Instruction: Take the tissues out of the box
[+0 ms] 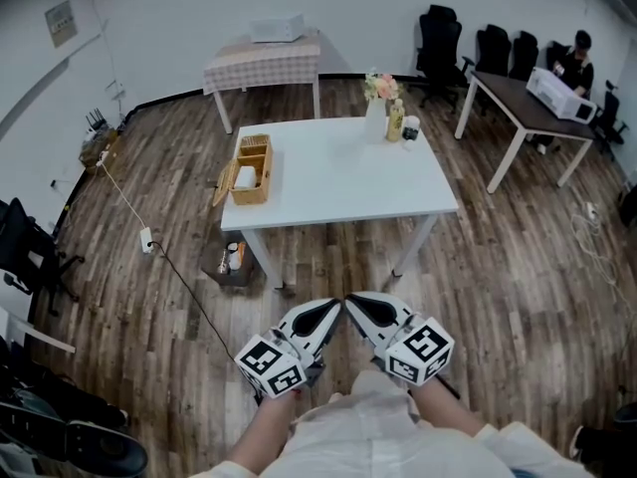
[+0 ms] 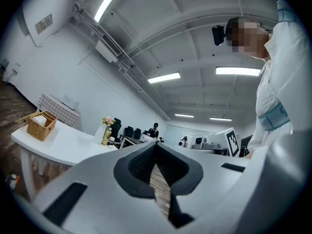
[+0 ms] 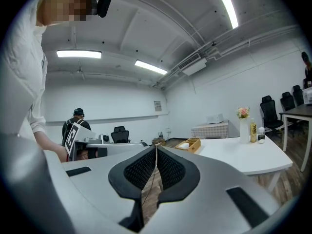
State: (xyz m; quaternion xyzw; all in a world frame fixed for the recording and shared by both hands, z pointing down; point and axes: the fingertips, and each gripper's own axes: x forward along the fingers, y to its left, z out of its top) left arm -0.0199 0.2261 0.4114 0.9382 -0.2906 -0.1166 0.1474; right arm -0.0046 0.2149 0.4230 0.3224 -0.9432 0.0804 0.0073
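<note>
A wicker tissue box (image 1: pixel 252 169) with white tissue inside sits at the left end of the white table (image 1: pixel 338 182). It also shows far off as the box (image 2: pixel 41 125) in the left gripper view and the box (image 3: pixel 189 144) in the right gripper view. My left gripper (image 1: pixel 335 307) and right gripper (image 1: pixel 349 300) are held low in front of the person's body, well short of the table, tips nearly touching each other. Both are shut with nothing between the jaws (image 2: pixel 156 145) (image 3: pixel 156 147).
A vase of flowers (image 1: pixel 377 106), a bottle (image 1: pixel 395 120) and a small jar (image 1: pixel 410 130) stand at the table's far right. A checked-cloth table (image 1: pixel 264 63) stands behind. A cable (image 1: pixel 169 267) crosses the wood floor at left. A second person sits at a desk (image 1: pixel 532 108) far right.
</note>
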